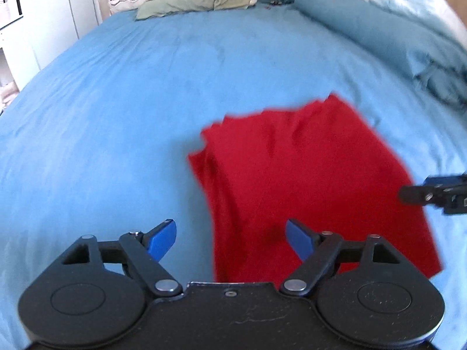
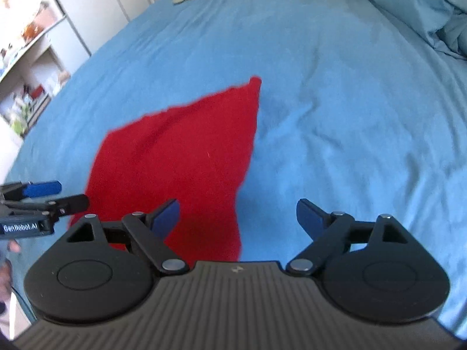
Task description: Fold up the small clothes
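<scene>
Left wrist view alone: stacked layer edges on the red garment [image 1: 306, 180] along its far-left side, plus green pillow [image 1: 189, 3] and teal duvet [image 1: 379, 29]. Right wrist view alone: white shelving [image 2: 35, 67] beside the bed. Folded flat on the blue bedsheet [image 1: 131, 102], long axis running away from the cameras, soft matte knit. Left gripper [image 1: 230, 240] spread wide, empty; right gripper [image 2: 238, 218] likewise spread, pinching nothing.

Bright even daylight; motion blur throughout; strong fisheye edge distortion.
</scene>
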`<state>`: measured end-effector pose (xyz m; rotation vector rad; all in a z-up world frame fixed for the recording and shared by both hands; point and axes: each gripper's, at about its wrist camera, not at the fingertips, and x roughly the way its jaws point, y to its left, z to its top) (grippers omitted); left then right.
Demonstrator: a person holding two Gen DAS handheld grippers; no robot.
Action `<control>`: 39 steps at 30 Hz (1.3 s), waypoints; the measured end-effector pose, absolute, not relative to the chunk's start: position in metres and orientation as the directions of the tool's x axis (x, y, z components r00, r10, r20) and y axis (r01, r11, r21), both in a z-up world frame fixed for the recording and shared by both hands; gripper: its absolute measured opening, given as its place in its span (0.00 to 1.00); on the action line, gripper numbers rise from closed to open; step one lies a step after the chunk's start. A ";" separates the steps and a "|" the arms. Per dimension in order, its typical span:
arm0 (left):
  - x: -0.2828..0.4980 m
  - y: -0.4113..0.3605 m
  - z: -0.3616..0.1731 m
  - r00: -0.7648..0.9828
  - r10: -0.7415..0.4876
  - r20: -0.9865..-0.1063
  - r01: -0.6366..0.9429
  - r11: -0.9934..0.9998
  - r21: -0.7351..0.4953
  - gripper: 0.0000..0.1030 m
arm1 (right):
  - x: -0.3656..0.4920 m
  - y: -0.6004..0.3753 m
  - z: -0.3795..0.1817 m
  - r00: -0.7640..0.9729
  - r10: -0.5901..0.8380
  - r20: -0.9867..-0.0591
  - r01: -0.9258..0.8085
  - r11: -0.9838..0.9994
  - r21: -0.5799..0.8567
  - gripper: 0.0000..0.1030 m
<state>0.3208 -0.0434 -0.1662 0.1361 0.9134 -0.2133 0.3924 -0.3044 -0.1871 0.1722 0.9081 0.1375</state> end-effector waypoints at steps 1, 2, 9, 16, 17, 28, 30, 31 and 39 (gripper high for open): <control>0.317 -0.040 -0.176 0.592 -0.117 -0.798 0.236 0.971 0.033 0.82 | 0.387 -0.309 -0.192 0.618 0.184 -0.764 -0.055 0.980 0.192 0.99; 0.314 -0.035 -0.186 0.593 -0.128 -0.795 0.234 0.972 0.018 0.83 | 0.382 -0.313 -0.200 0.631 0.190 -0.752 -0.068 0.979 0.191 0.99; 0.309 -0.023 -0.186 0.636 -0.167 -0.754 0.185 0.981 -0.062 0.83 | 0.370 -0.327 -0.205 0.667 0.257 -0.699 -0.098 0.961 0.260 0.99; 0.356 -0.034 -0.175 0.687 -0.109 -0.718 0.159 0.987 0.003 0.89 | 0.425 -0.312 -0.183 0.744 0.198 -0.639 -0.056 0.970 0.235 1.00; 0.366 -0.034 -0.180 0.680 -0.099 -0.727 0.148 0.989 0.004 0.89 | 0.437 -0.312 -0.189 0.742 0.185 -0.644 -0.035 0.971 0.238 1.00; 0.340 -0.005 -0.135 0.733 -0.140 -0.665 0.078 0.990 -0.121 0.85 | 0.410 -0.325 -0.171 0.790 0.152 -0.594 0.033 0.957 0.289 0.99; 0.320 -0.001 -0.100 0.767 -0.147 -0.625 0.085 0.988 -0.127 0.85 | 0.384 -0.322 -0.140 0.805 0.140 -0.576 0.018 0.965 0.260 0.99; 0.308 0.001 -0.080 0.784 -0.146 -0.604 0.088 0.988 -0.125 0.86 | 0.366 -0.319 -0.119 0.814 0.131 -0.565 0.011 0.970 0.242 1.00; 0.185 0.010 0.039 0.866 -0.125 -0.485 0.114 0.992 -0.051 1.00 | 0.237 -0.293 -0.007 0.852 0.083 -0.516 0.014 0.984 0.180 1.00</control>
